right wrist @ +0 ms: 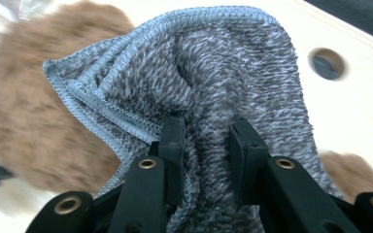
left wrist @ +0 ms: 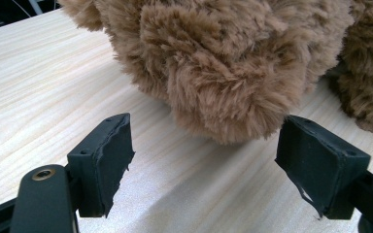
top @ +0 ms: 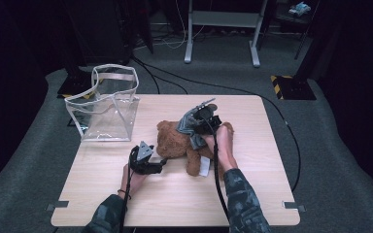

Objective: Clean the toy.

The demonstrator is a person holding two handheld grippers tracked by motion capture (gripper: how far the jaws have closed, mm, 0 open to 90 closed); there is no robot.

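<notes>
**Cloth pinched over the bear while the other gripper waits at its side**

High view shows a brown teddy bear [top: 175, 141] lying near the centre of the wooden table [top: 252, 194], with a clear plastic bag [top: 108, 109] standing at the upper left of the tabletop. The right gripper [top: 205, 121] hangs above the bear's upper right part, and a grey cloth [top: 188, 125] drapes from it onto the fur. The left gripper [top: 151, 164] sits low at the bear's lower left edge.

The step in hand looks like wiping or covering the bear with the cloth, with the left gripper placed to steady the toy. In the right gripper view the two black jaws stand narrow, clamped on a bunched fold of the grey cloth [right wrist: 209, 97]; the cloth's stitched hem runs to the upper left, and the blurred brown fur [right wrist: 24, 111] lies behind it at the left of the frame.

In the left gripper view the jaws stand wide with nothing between the pads [left wrist: 108, 155]. A rounded lobe of the bear [left wrist: 223, 68] fills the upper middle of the frame, its lowest tuft just above the gap, close to the right pad but apart from both.

The next move probably calls for drawing the cloth across the fur under light pressure. If the bear slides, the left gripper would need to edge forward and close on that lobe.
</notes>
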